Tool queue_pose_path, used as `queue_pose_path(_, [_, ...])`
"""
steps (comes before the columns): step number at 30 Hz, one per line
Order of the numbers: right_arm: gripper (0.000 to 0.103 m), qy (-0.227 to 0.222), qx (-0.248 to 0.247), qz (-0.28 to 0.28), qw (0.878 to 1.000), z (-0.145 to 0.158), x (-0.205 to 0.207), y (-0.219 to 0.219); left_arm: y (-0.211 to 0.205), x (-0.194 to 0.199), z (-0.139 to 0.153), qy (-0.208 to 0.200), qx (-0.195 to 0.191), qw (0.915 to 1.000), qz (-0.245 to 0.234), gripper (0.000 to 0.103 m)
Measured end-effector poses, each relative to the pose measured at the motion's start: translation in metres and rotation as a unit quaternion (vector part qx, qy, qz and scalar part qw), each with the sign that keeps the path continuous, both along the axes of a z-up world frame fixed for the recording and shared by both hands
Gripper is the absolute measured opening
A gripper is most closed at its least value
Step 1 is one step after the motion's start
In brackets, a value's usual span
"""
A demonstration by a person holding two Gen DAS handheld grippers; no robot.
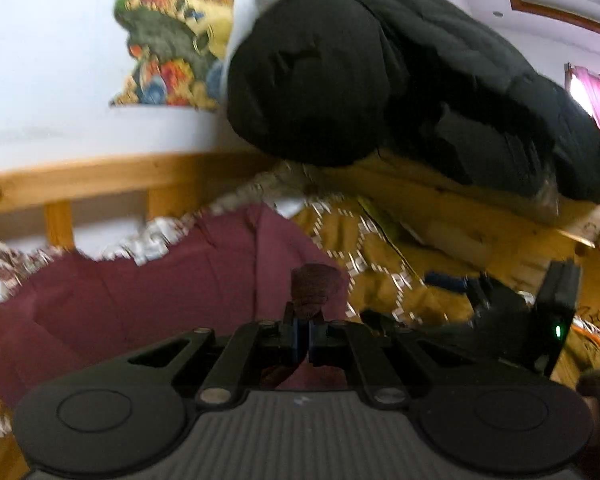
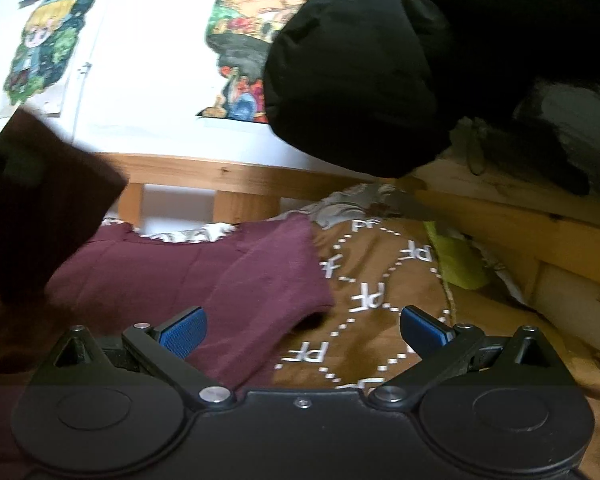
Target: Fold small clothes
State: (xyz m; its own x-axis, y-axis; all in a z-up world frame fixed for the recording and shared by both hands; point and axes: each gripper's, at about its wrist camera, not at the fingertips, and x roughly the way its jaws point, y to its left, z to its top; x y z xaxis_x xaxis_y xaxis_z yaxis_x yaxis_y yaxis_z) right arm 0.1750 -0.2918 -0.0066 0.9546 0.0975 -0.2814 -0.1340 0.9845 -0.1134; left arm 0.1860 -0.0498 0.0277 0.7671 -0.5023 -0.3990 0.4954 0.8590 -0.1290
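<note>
Maroon garment spread flat on brown patterned blanket on bed. Left gripper: fingers together, clamped on bunched maroon fabric. Right gripper: fingers apart, empty, over garment edge. Black jacket on wooden frame behind.

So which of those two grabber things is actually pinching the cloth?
The left gripper: shut on a fold of the maroon garment. The right gripper gapes open, holding nothing.

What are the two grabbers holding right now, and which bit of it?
The left gripper is shut on a bunched edge of the maroon garment, lifting that flap. The right gripper is open and holds nothing.
</note>
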Motion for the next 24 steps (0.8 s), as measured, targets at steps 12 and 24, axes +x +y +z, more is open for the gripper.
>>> queue_pose_path(12, [0.102,0.009,0.008,-0.024,1.000,-0.002,0.007,-0.013,-0.016,0.000,-0.036,0.054,-0.006,0.9982,0.027,0.004])
queue_pose_path(24, [0.102,0.016,0.012,-0.030,0.999,-0.004,0.009,-0.015,-0.002,-0.017,-0.037,0.092,-0.032,0.9944,0.043,0.076])
